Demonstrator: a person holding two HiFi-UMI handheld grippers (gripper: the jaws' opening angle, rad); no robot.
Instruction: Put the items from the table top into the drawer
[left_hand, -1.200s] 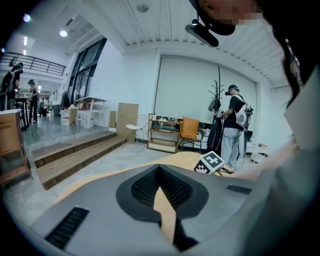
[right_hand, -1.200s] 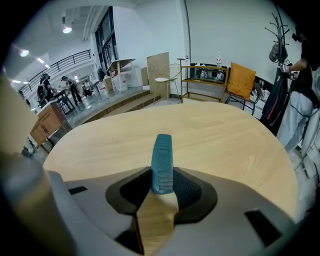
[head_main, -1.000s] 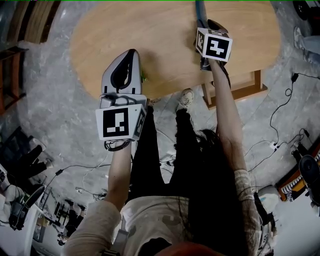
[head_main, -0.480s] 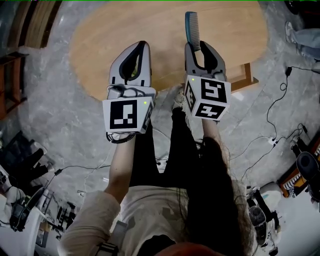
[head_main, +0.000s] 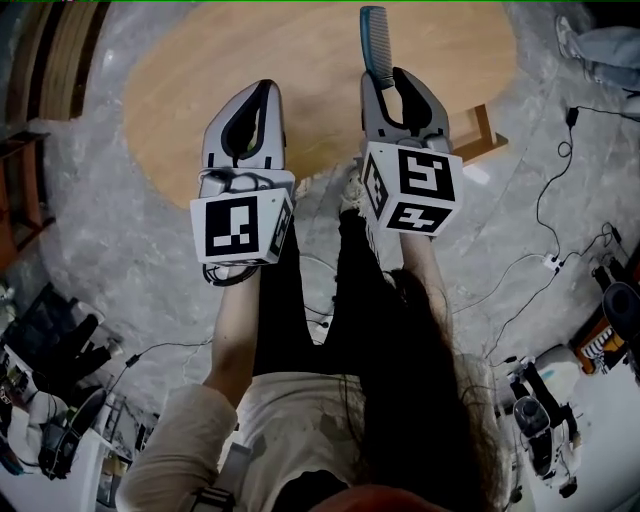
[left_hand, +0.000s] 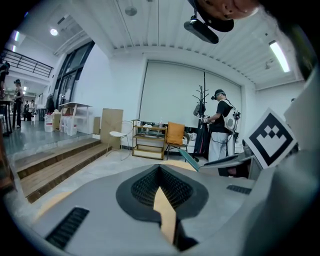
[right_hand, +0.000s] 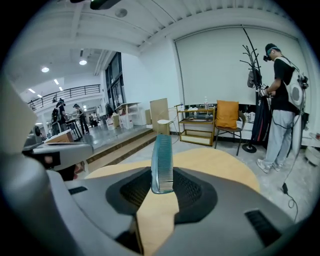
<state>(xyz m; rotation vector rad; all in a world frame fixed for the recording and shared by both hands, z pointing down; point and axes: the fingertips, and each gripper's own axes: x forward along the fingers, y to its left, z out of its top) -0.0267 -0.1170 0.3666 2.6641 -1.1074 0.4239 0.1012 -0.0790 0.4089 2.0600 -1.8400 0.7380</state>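
1. The grey stone floor (head_main: 110, 230) took up most of the head view, with a few cables (head_main: 545, 250) trailing over it on the right.
2. The oval wooden worktop (head_main: 310, 60) sat at the top of that view. Its surface looked bare wherever I could see it.
3. The person's dark trouser legs (head_main: 330, 300) ran down the middle, with both arms stretched out toward the worktop's near edge.
4. The left tool (head_main: 262, 88) was out in front, over that near edge. In the left gripper view its jaws met at the tips and had nothing between them, so it was closed and empty.
5. The right tool (head_main: 387, 74) was just beside it at about the same level. Its jaws were clamped on one end of the comb, as the right gripper view showed pretty clearly.
6. A wooden frame (head_main: 487, 135) stuck out from under the worktop on the right. Couldn't tell from that angle whether it was the drawer.
7. The teal comb (head_main: 376, 38) was off the worktop. It poked straight out past the right tool's tips and over the wood, with only its near end pinched between the jaws.
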